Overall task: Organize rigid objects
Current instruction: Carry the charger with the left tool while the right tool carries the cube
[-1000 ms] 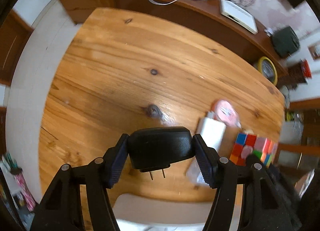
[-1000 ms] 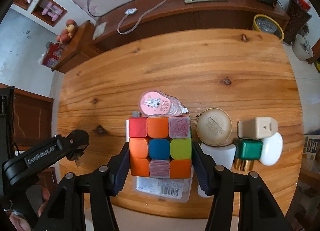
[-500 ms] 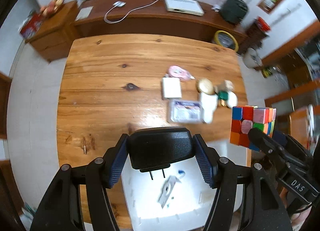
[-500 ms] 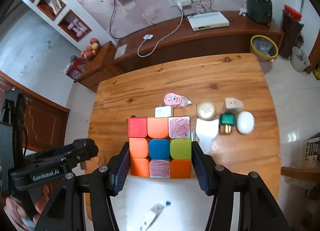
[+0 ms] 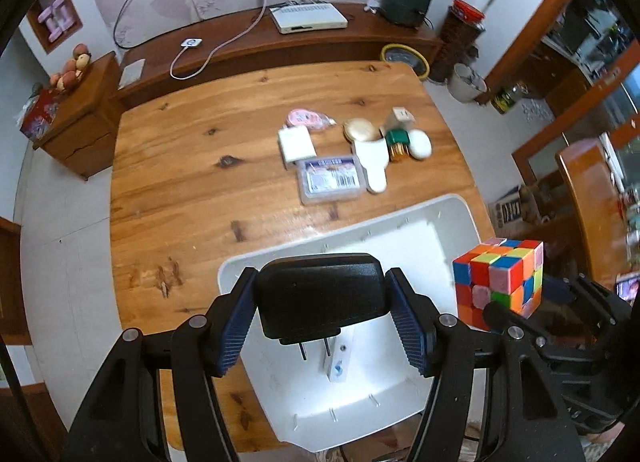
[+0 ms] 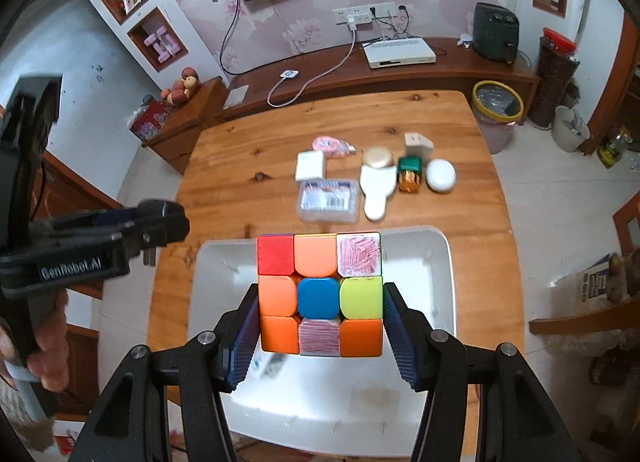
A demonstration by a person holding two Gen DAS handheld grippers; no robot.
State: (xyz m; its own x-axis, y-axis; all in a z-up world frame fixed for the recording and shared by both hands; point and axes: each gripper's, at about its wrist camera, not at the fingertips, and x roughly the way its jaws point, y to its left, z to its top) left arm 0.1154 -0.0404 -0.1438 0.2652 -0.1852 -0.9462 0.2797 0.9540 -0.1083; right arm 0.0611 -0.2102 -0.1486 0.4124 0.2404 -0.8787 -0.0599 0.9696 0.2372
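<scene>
My left gripper (image 5: 324, 318) is shut on a black plug adapter (image 5: 320, 294) and holds it high above the white bin (image 5: 456, 213) at the table's near edge. My right gripper (image 6: 320, 322) is shut on a colourful puzzle cube (image 6: 319, 294), also high above the white bin (image 6: 444, 262). The cube (image 5: 498, 282) shows at the right in the left wrist view. The left gripper with the adapter (image 6: 160, 221) shows at the left in the right wrist view. A small white item (image 5: 340, 362) lies in the bin.
On the wooden table (image 5: 180, 181) beyond the bin lie a clear plastic box (image 5: 330, 178), a white square box (image 5: 296, 141), a pink tape dispenser (image 5: 306, 117), a round beige compact (image 5: 358, 129), a white flat piece (image 5: 374, 165), a green-topped item (image 5: 398, 141) and a white oval case (image 5: 420, 143).
Both grippers have risen and pulled back from the table with their objects. The white bin has come into view below them, and the table items look farther away.
</scene>
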